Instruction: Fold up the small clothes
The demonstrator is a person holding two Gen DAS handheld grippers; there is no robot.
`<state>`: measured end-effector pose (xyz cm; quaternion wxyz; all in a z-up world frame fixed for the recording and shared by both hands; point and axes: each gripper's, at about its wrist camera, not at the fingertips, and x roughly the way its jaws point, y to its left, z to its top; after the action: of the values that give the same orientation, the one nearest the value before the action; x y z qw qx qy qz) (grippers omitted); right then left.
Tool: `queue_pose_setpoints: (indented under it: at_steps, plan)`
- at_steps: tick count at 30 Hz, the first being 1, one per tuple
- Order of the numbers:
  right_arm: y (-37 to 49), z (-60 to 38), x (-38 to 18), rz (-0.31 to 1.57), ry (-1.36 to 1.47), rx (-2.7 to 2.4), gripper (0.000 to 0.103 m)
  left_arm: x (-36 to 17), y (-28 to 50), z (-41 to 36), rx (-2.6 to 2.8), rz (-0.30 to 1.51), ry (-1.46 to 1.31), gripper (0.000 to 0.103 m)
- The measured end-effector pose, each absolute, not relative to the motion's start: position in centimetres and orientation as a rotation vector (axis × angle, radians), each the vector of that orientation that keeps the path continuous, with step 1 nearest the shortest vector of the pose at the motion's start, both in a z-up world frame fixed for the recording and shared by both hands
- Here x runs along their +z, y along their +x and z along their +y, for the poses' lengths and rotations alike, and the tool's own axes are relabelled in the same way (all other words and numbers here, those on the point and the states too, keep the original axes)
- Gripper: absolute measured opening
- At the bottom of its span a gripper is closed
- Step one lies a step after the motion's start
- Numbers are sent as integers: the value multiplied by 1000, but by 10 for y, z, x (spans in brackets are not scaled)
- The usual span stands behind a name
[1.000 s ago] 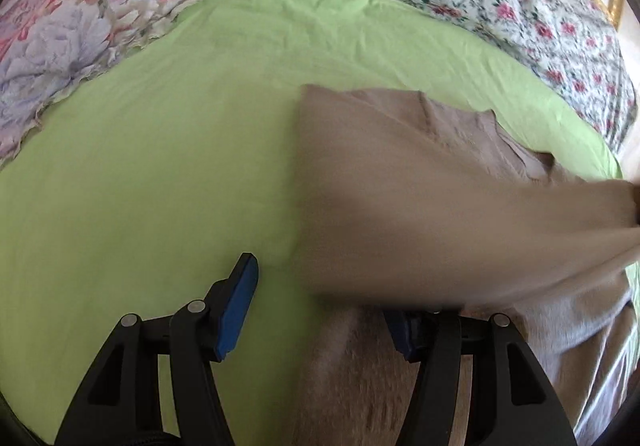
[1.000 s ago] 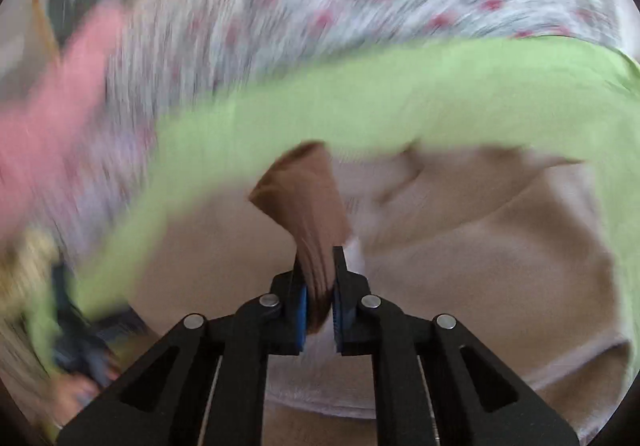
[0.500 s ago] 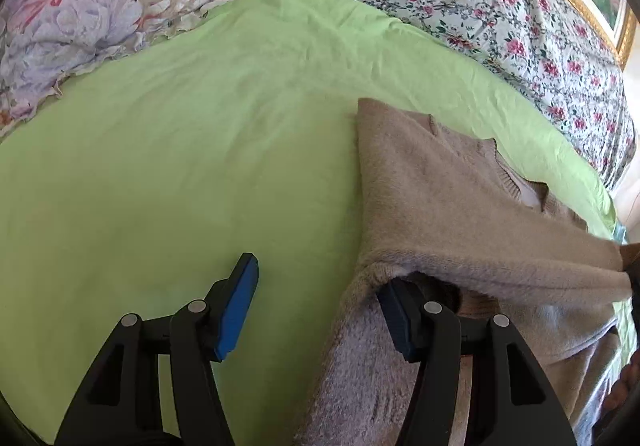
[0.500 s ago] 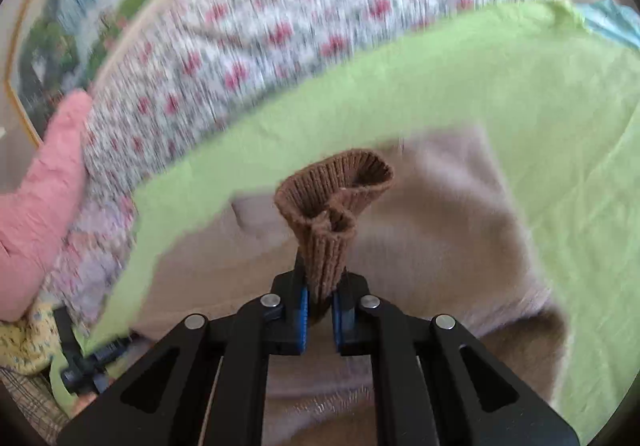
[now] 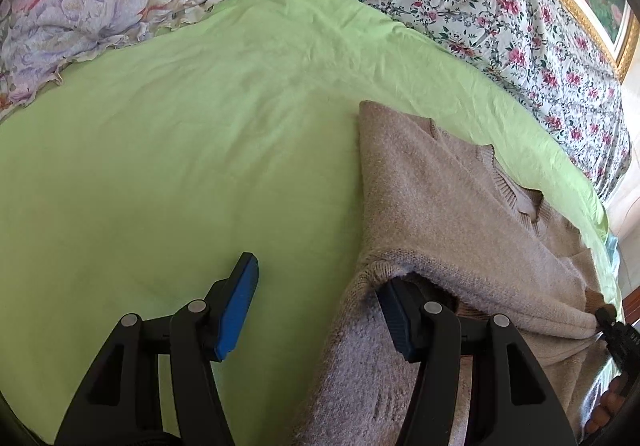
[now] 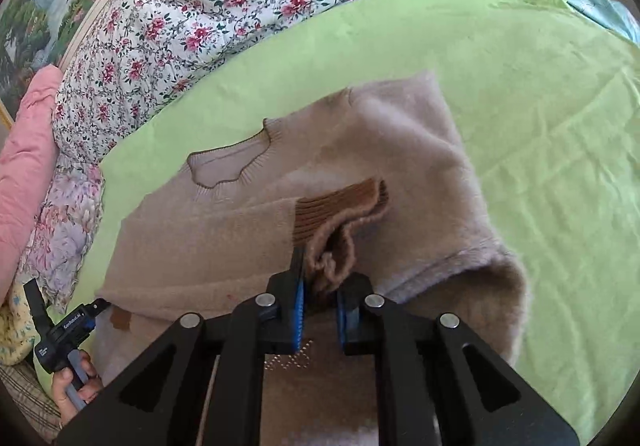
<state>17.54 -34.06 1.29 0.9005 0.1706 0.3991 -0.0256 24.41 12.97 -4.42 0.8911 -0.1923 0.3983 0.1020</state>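
Beige sweater (image 6: 360, 150) flat on green sheet (image 6: 540, 94); right gripper (image 6: 320, 278) jaws opening, brown ribbed cuff (image 6: 340, 202) between them; left gripper (image 5: 316, 286) spread, one finger under sweater's folded sleeve.

Left gripper (image 5: 316, 306): black angular plastic arms, blue ribbed pads on the inner faces, round silver screw heads at the joints.
Right gripper (image 6: 320, 306): same build, black linkages, blue pads, four silver screws across the arms.
Handle seen from the right wrist view: black body with small white lettering, too small to read; a blue patch near its front, grey grip below.
Hand (image 6: 70, 386): only fingers show; possibly no sleeve in view.
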Motion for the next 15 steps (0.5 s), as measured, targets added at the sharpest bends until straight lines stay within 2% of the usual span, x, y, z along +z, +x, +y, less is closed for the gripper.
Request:
queue_pose_setpoints:
  at_steps: [5,10,15]
  plan:
    - [179,-331,40,689,236,-37,10,-45,243,131,206,822,-411,61]
    - [189,-344,5,893,264,-94,10,-44,243,131,206,824,-410,61]
    - [155,-348,20,845,296,-127,22,-43,241,134,190,836,-429,61]
